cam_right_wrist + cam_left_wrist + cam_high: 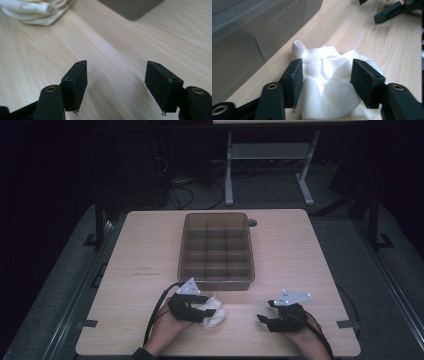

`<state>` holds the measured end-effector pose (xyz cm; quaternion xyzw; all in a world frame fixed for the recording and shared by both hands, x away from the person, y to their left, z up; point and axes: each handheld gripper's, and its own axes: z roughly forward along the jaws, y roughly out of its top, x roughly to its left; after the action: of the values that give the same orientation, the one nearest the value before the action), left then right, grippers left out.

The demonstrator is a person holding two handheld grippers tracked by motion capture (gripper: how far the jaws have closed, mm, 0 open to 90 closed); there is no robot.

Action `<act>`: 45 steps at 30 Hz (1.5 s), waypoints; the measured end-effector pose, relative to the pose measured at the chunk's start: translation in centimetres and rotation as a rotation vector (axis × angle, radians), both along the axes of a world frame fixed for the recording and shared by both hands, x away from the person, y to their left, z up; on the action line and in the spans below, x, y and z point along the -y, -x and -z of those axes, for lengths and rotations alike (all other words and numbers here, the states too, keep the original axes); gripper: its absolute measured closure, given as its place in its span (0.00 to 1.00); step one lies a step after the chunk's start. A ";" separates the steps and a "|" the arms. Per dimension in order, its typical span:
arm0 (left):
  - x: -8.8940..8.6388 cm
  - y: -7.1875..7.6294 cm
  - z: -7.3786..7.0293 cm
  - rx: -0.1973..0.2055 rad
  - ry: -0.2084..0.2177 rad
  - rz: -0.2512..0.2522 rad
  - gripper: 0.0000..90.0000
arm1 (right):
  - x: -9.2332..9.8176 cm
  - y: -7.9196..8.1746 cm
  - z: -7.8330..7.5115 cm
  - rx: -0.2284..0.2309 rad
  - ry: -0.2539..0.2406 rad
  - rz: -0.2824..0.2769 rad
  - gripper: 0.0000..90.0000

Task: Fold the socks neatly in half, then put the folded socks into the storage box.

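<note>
The white cloth (329, 82) lies bunched on the table (300, 250), just in front of the brown divided bin (216, 251). The left gripper (325, 75) straddles it, jaws apart; whether the pads press is unclear. The right gripper (116, 82) hovers open, holding nothing.

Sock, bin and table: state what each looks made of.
Sock: white knitted fabric, soft; fine ribbing and folds show.
Bin: probably plastic, smoky translucent brown; moulded dividers show and lettering is embossed on its wall.
Table: pale wood-grain top, smooth matte; solid or laminate, unclear.
</note>
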<state>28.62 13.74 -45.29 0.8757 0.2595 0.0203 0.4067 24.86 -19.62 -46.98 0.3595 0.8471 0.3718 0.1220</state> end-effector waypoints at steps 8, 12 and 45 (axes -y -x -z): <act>0.6 0.1 0.8 0.012 -0.053 -0.004 0.32 | 1.5 -0.6 0.3 0.013 0.020 0.079 0.31; 0.9 0.3 1.0 0.024 -0.066 -0.010 0.30 | 1.6 -0.8 0.5 0.024 0.042 0.102 0.27; 1.4 0.7 0.8 -0.015 -0.076 0.063 0.76 | 1.8 -1.3 1.1 0.030 0.015 0.136 0.18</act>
<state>27.92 12.32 -46.13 0.8983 0.2339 0.0105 0.3718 26.13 -21.41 -48.11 0.4096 0.8217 0.3616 0.1623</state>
